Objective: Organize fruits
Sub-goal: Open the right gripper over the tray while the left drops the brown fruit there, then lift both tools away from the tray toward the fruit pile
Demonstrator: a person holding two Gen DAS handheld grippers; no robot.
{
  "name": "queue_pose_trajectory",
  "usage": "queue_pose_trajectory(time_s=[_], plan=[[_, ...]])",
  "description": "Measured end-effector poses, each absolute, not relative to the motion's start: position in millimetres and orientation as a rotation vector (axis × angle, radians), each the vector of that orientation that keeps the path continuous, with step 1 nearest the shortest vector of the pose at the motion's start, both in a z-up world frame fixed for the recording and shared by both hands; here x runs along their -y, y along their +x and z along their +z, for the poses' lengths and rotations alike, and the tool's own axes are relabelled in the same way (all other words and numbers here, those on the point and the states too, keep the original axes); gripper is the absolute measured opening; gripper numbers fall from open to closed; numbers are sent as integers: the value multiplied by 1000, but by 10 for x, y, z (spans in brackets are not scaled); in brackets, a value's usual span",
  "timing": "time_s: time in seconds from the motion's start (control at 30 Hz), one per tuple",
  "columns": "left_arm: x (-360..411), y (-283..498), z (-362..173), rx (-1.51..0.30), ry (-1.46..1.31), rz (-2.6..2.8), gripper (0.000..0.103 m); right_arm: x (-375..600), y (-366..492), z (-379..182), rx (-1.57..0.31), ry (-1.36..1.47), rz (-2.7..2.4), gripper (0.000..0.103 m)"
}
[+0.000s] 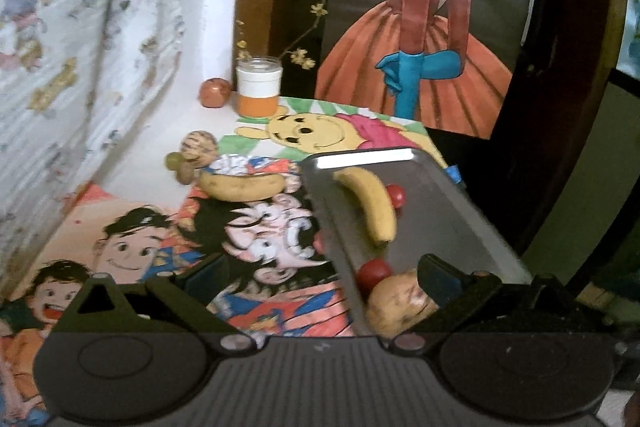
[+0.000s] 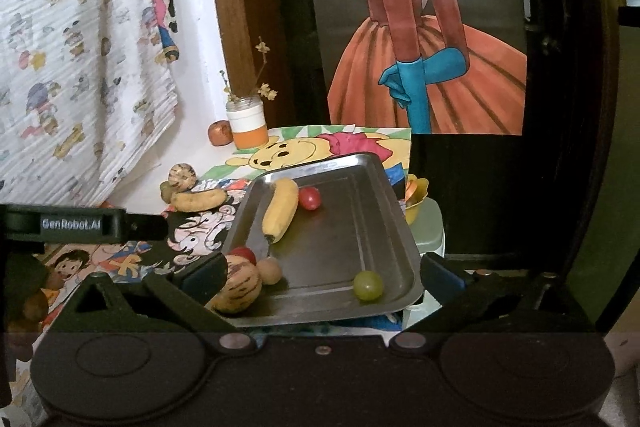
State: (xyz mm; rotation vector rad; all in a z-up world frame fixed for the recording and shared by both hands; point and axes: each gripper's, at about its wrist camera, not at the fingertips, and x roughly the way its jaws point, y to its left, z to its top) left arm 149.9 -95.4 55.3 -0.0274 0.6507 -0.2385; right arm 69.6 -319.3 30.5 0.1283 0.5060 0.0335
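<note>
Each hand-held gripper (image 2: 320, 277) is black with blue finger pads (image 2: 204, 277) and white "GenRobot.AI" lettering.

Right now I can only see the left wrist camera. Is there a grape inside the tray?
Observer: Yes. In the right wrist camera, one green grape lies in the near right corner of the tray.
Operator: Is anything hiding on the tray's other side?
Observer: A yellow bowl sits just past its right edge, near the far corner.
Operator: What's next to the big stripy fruit?
Observer: A small tan round fruit lies right beside it in the tray's near left corner.
</note>
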Motion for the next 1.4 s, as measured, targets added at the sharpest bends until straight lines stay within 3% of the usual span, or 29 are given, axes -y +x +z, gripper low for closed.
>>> queue_pose_trajectory(time_s=[0.73, 1.4], plan=[[260, 1103, 297, -722, 23, -191, 103, 2579, 681, 100, -793, 71, 179, 102], [-377, 1205, 380, -714, -1, -75, 103, 2141, 933, 219, -830, -10, 297, 102]])
